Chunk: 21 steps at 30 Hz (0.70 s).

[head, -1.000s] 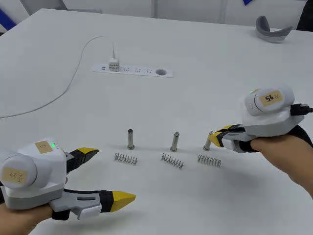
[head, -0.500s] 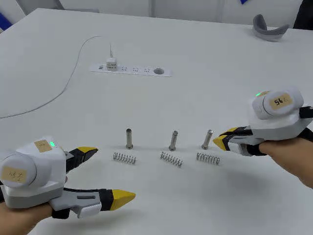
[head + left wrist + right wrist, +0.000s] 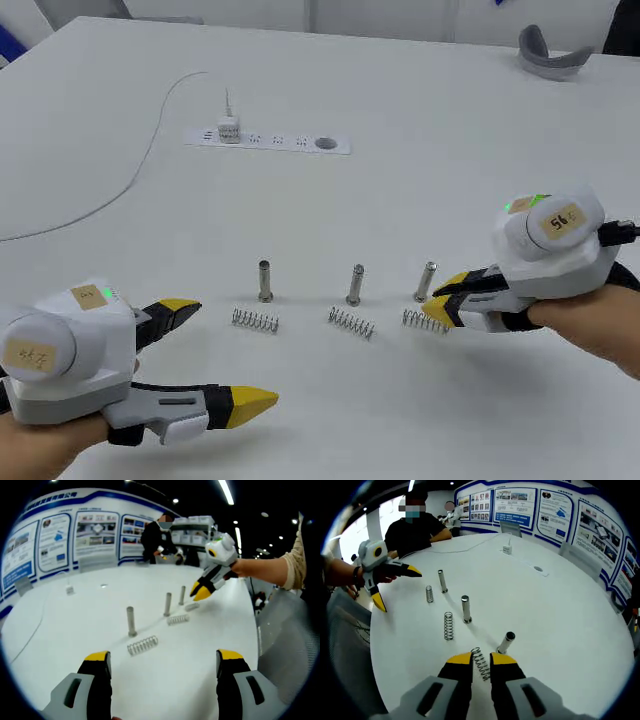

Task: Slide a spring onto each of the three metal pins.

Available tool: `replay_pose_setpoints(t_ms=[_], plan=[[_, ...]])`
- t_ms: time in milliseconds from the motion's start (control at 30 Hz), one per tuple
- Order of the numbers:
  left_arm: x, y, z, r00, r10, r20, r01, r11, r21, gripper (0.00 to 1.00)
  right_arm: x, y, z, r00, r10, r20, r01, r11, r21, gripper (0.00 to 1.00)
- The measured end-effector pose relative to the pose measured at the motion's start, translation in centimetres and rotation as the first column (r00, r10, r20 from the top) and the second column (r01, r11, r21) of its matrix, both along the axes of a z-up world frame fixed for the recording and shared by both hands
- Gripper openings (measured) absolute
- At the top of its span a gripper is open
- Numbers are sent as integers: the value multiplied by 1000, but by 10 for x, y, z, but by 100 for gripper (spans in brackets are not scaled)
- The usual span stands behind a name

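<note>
- Hovering low over the near edge of the table (image 3: 400,190), the left gripper (image 3: 218,355) has not moved in the last second. Its jaws are spread wide with nothing between them, and its tips point toward the left spring (image 3: 256,321) from well short of it.
- The left spring, the middle spring (image 3: 352,323) and the right spring (image 3: 413,320) lie flat in a row where they lay a second ago. None is on a pin, so I judge the whole task is still ahead.
- The change is on the right. A second ago the right gripper (image 3: 438,302) had its tips by the right pin (image 3: 426,281). It has since backed off and dropped onto the outer end of the right spring.
- In the right gripper view the jaws are drawn close together, with that spring's near end (image 3: 477,656) between the tips. I cannot tell whether they pinch it or only bracket it. This reads as the first pick starting.
- The right hand holds its gripper low and nearly level, tips pointing left along the row.
- Just behind the springs, the left pin (image 3: 265,280), the middle pin (image 3: 356,284) and the right pin stand upright and bare.
- Farther back lie a power strip (image 3: 268,142) and its cable (image 3: 130,185).
</note>
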State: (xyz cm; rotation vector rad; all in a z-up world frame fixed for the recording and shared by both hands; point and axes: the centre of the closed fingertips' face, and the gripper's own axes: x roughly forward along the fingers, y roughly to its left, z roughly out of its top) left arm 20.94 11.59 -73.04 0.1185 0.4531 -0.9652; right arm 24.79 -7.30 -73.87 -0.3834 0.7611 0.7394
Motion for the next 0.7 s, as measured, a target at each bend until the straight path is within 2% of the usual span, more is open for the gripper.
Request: replay_pose_setpoints(t_ms=[200, 467, 700], plan=[[-1, 1, -1, 1000, 3, -3, -3, 1000, 2, 88, 0, 8, -9, 996, 91, -10, -91, 993, -77, 14], [-1, 2, -2, 1000, 7, -6, -7, 1000, 1, 88, 3, 16, -19, 984, 175, -31, -178, 975, -134, 14], [-2, 4, -2, 1000, 10, -10, -10, 1000, 1, 88, 3, 18, -30, 975, 212, -71, -221, 962, -158, 14]])
